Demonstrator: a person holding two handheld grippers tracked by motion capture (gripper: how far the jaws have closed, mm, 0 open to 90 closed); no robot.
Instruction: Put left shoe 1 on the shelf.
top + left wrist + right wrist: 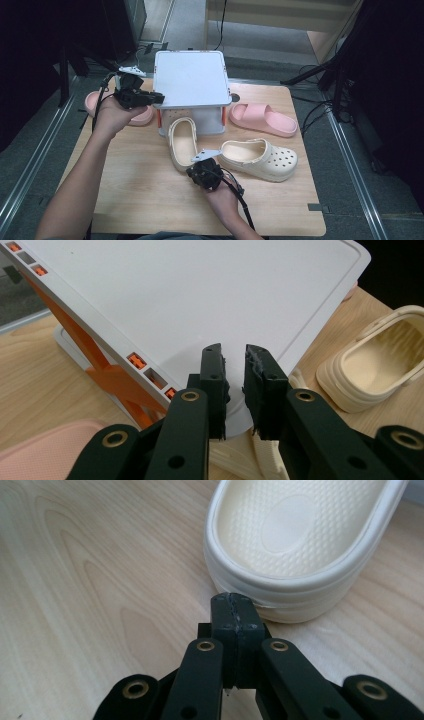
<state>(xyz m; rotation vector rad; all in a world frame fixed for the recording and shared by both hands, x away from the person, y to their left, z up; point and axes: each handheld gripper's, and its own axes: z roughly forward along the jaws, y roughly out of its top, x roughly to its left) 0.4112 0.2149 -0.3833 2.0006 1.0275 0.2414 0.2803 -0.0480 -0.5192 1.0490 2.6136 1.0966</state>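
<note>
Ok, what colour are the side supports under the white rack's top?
Orange, under the white rack; its side supports show best in the left gripper view.

My left hand-held gripper [159, 98] and my right hand-held gripper [196, 168] are black, each topped by a grey three-cornered plate. Their linked arms carry brass-ringed pivots and small screw holes, and the jaws end in blocky pads with scuffed, whitish edges. A black cable trails from each. My forearms are bare.
</note>
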